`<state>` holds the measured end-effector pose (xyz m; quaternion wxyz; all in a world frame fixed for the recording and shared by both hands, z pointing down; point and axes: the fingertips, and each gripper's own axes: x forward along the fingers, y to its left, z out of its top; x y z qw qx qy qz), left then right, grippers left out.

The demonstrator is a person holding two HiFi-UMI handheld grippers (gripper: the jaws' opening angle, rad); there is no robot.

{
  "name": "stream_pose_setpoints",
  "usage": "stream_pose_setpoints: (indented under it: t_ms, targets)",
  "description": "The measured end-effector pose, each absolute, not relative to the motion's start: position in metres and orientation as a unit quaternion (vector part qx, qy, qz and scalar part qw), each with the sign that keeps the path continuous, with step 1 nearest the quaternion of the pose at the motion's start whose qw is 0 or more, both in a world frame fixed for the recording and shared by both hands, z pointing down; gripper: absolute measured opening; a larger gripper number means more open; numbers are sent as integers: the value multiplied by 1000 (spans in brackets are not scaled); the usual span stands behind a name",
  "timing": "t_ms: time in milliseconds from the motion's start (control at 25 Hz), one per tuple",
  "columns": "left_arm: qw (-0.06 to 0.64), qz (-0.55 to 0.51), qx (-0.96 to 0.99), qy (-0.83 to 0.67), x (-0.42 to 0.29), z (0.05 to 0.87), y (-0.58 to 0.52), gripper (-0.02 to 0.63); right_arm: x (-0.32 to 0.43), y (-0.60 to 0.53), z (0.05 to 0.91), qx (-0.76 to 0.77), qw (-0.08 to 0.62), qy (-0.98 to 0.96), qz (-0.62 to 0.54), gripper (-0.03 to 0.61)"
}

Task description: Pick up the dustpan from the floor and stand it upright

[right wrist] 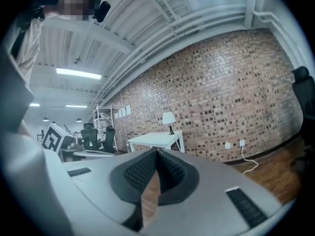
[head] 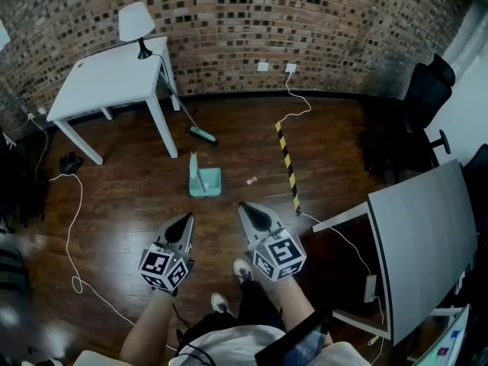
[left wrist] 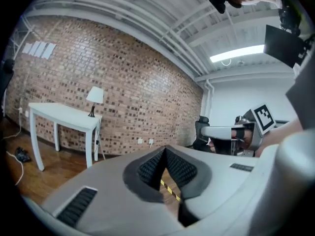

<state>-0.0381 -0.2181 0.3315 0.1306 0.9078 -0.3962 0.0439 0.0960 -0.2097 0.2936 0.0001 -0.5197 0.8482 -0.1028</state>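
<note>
Teal dustpan (head: 206, 181) on the wooden floor (head: 122, 197) near a broom (head: 203, 134), well ahead of the left gripper (head: 186, 219) and right gripper (head: 245, 208), both with fingers pressed together on nothing, black-and-white square markers (head: 158, 264) on their cubes (head: 278, 254)

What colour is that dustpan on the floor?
Pale teal. The dustpan shows best in the head view.

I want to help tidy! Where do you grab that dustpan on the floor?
Probably grip the dustpan by its slim handle, which runs along its left edge in the head view, coming down from above. The handle looks thin enough to fit between jaws; the rest looks too wide.
</note>
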Motion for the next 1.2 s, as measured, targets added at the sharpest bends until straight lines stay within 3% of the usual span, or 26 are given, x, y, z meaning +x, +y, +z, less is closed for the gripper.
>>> stream_pose_setpoints:
  t_ms: [280,560,880,1200]
  targets:
    - [21,13,920,-392,-64,217,-178,-2,91,-145,180,-531,48,846,-18,-15]
    - [-69,11,897,-436,-81,157,-165,-2,86,-130,105,-498,71,864,41,-14]
    - [-138,-4,888,-439,-66,112,-159,0,85,-125,86,-474,76,876,47,-14]
    - [-139,-7,899,-416,-59,111,-142,2,89,-109,90,-493,59,867,44,-14]
